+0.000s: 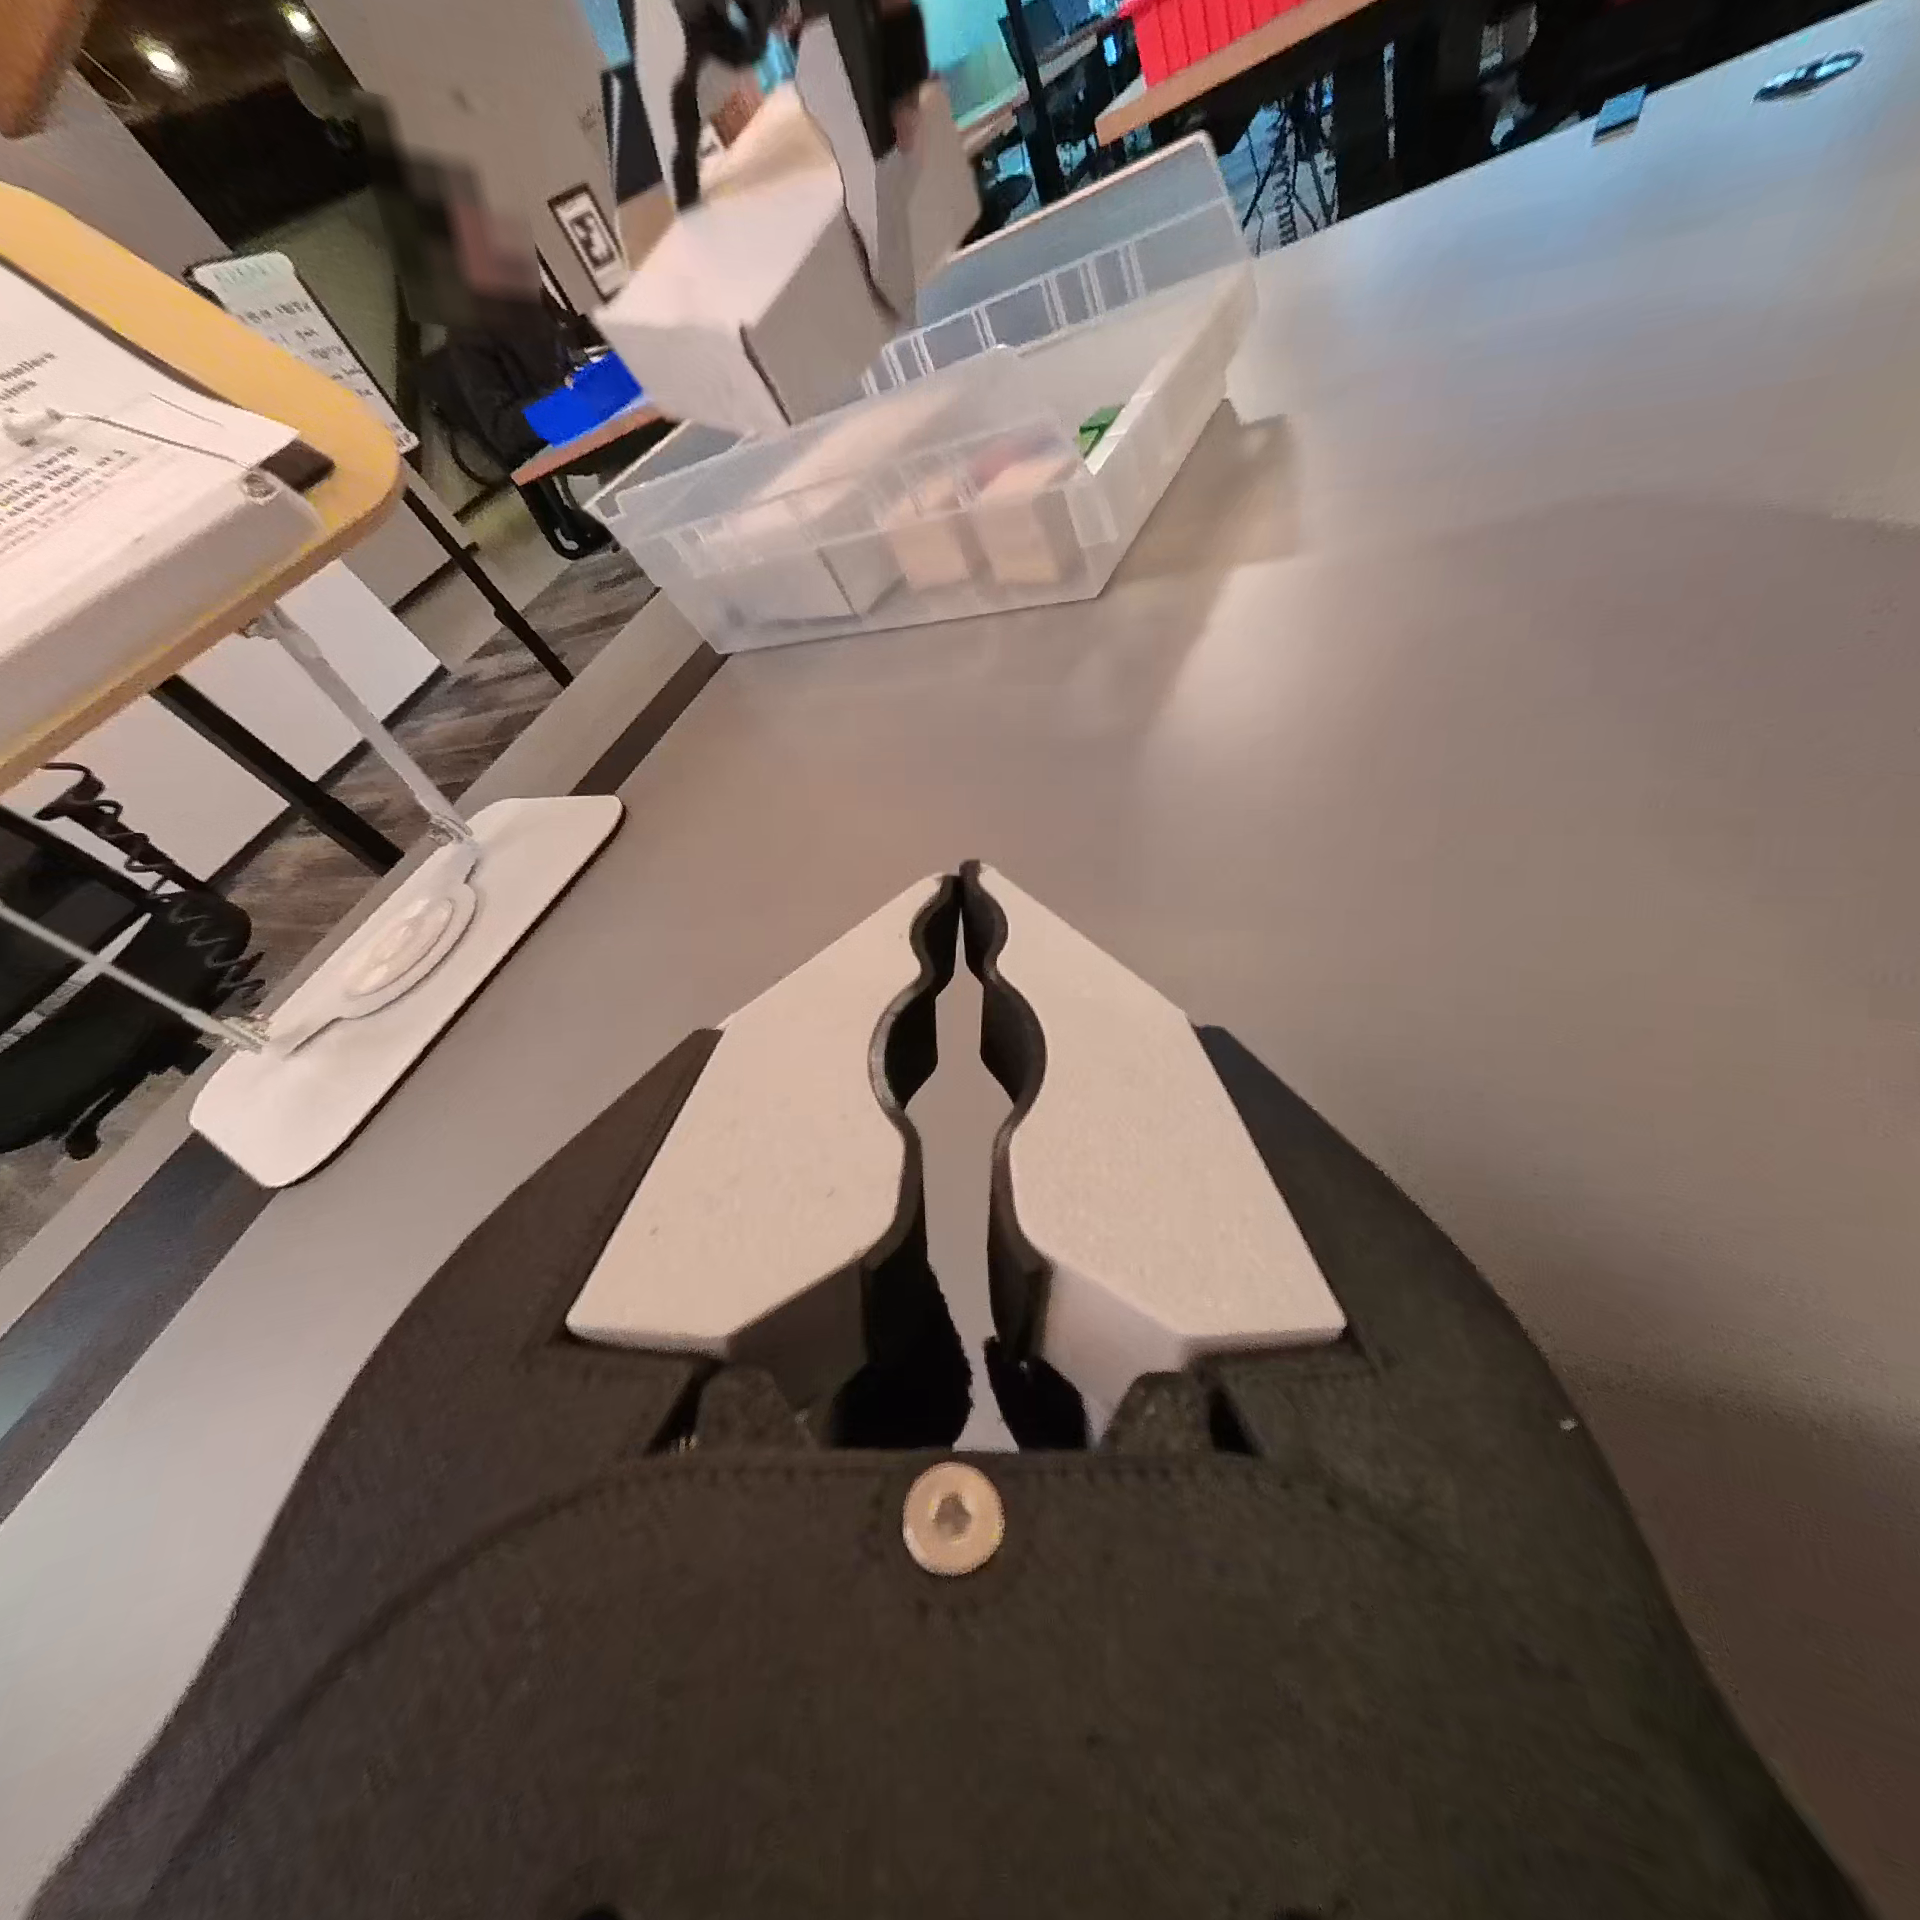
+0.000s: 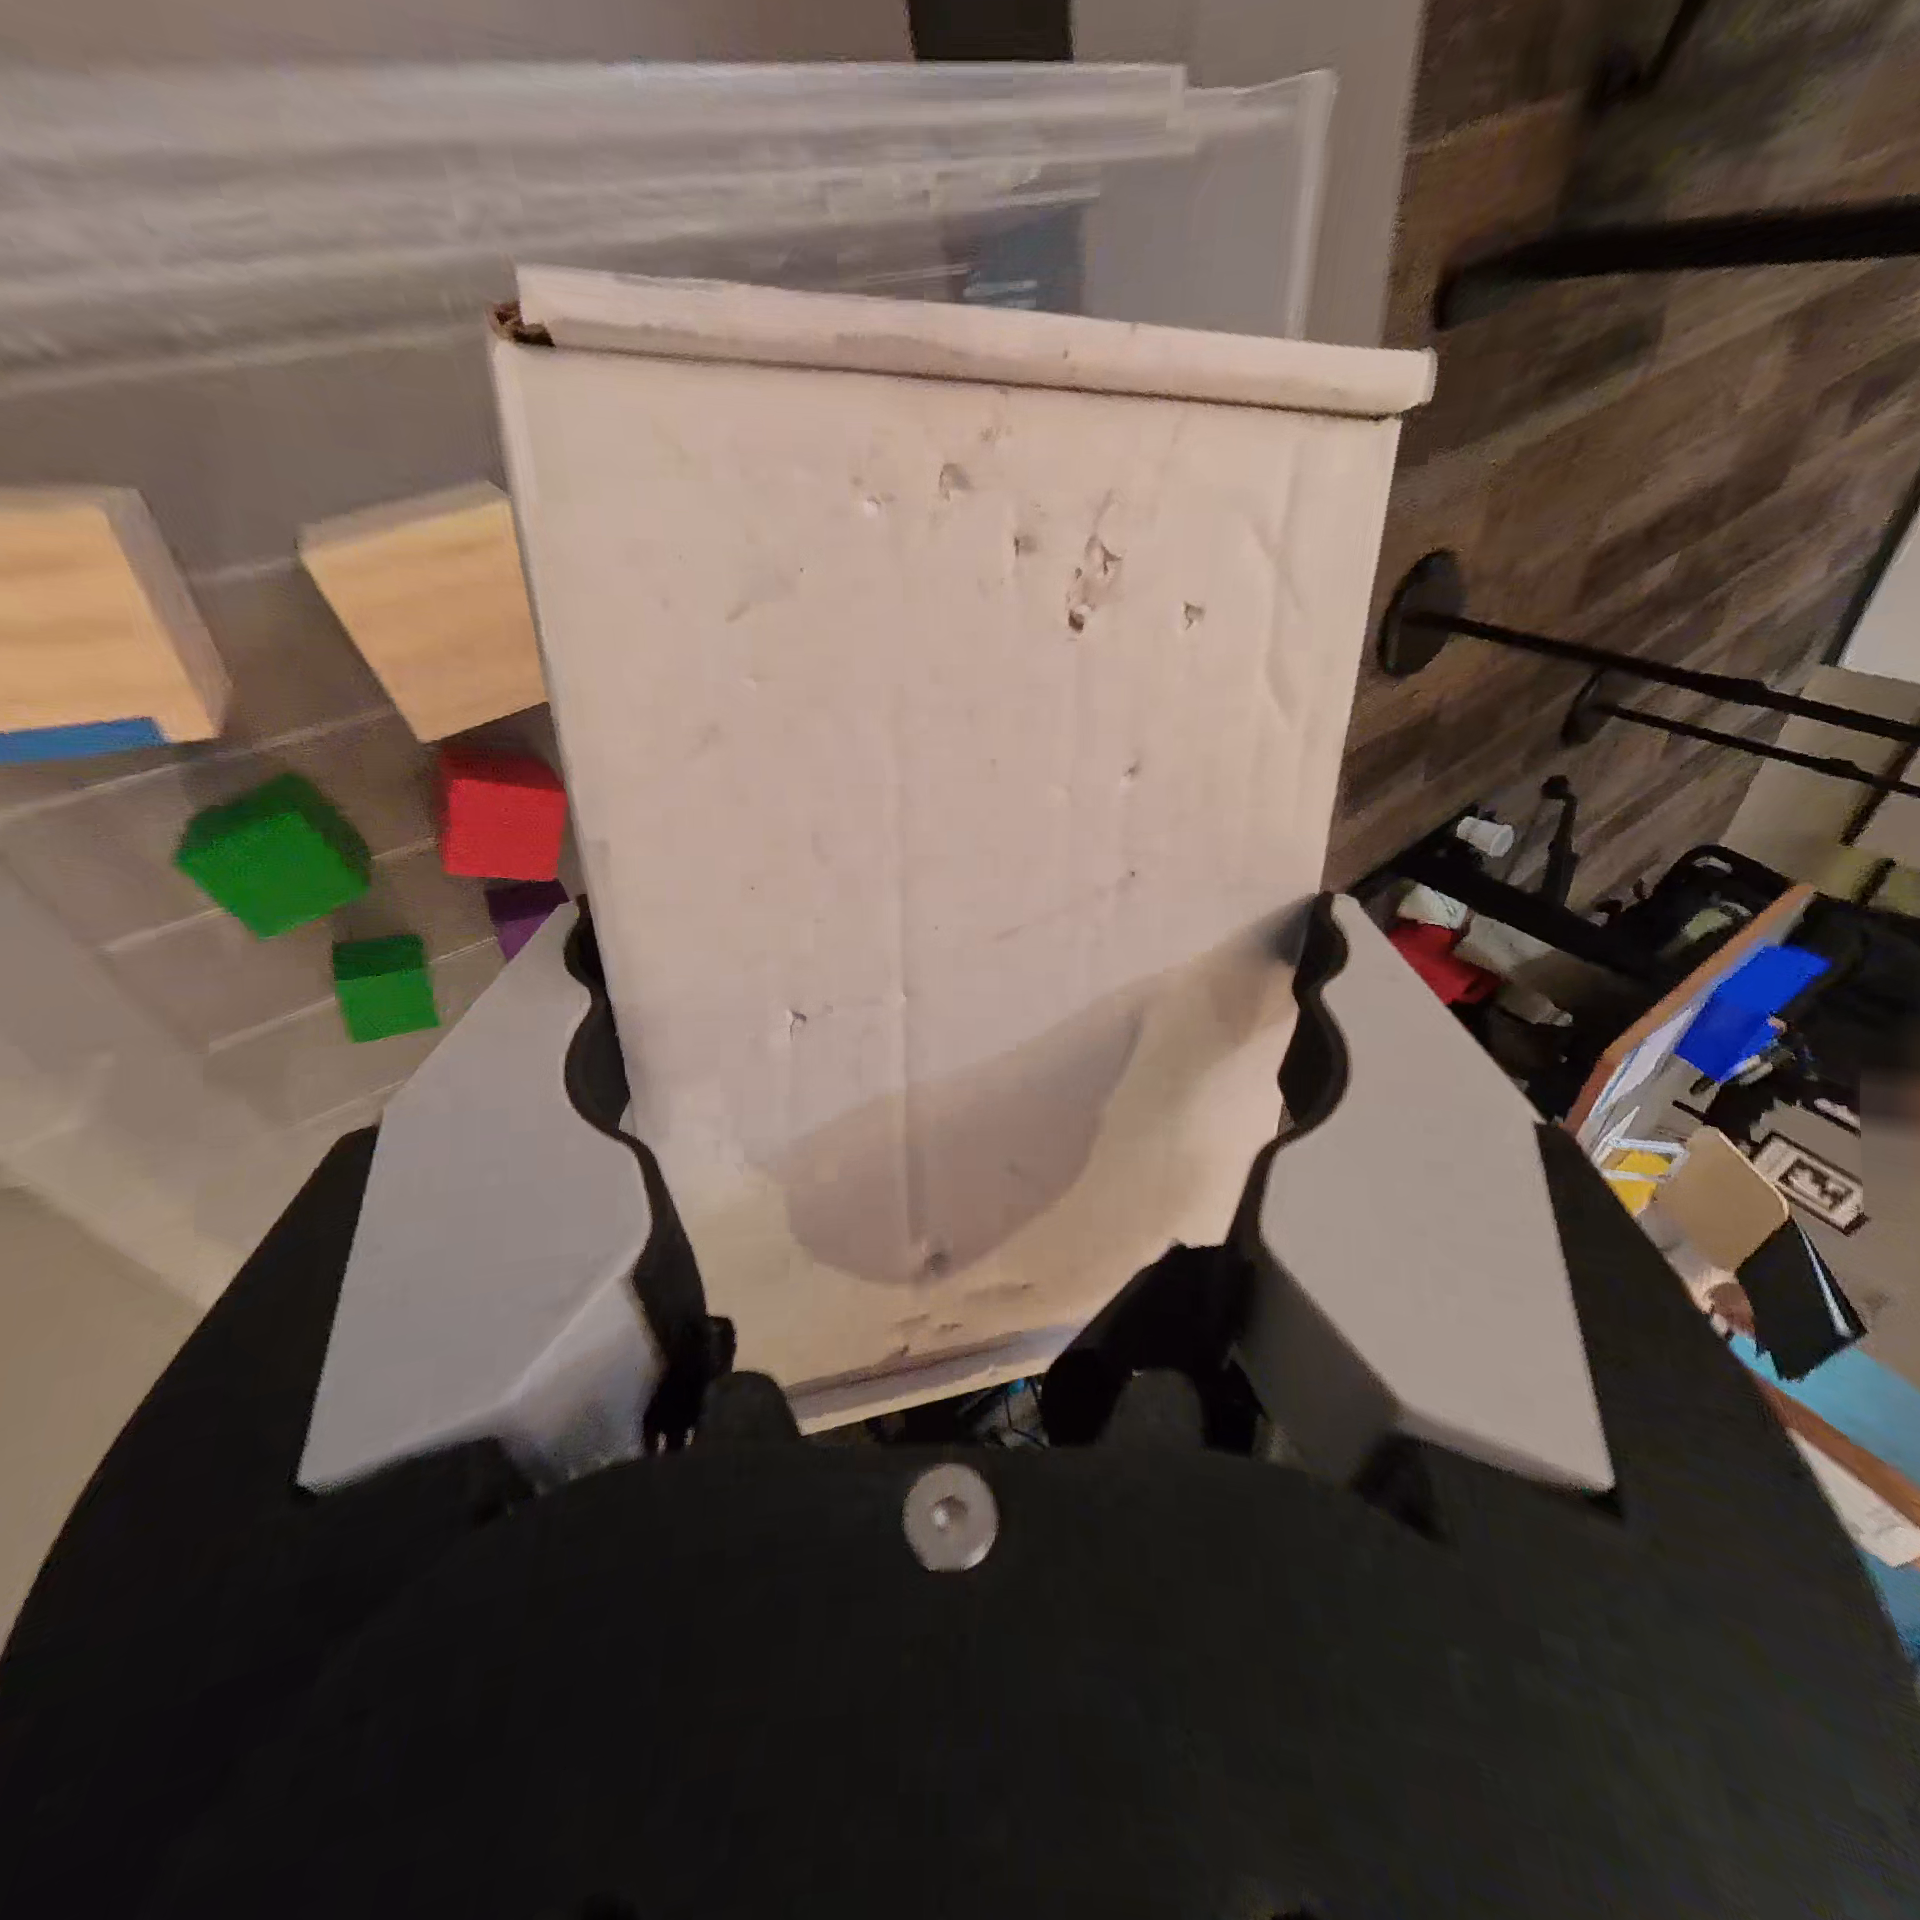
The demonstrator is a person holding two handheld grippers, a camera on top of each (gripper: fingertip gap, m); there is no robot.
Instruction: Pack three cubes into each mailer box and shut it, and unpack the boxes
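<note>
My right gripper (image 2: pixel 956 909) is shut on a dented white mailer box (image 2: pixel 935 727), with one finger on each side. It holds the box in the air over a clear plastic bin (image 2: pixel 623 135). In the bin lie a green cube (image 2: pixel 272 854), a red cube (image 2: pixel 501 812), a smaller green cube (image 2: pixel 382 987), a purple cube (image 2: pixel 520 914) and two wooden blocks (image 2: pixel 426 608). The left wrist view shows the box (image 1: pixel 727 312) tilted above the bin (image 1: pixel 1174 405), both blurred. My left gripper (image 1: pixel 964 878) is shut and empty, low over the grey table (image 1: pixel 1455 831).
A stand with a yellow-edged board (image 1: pixel 156 436) and a white base plate (image 1: pixel 416 966) sits at the table's left edge. Beyond that edge are the floor, black table legs (image 2: pixel 1662 686) and clutter. Other tables stand far behind.
</note>
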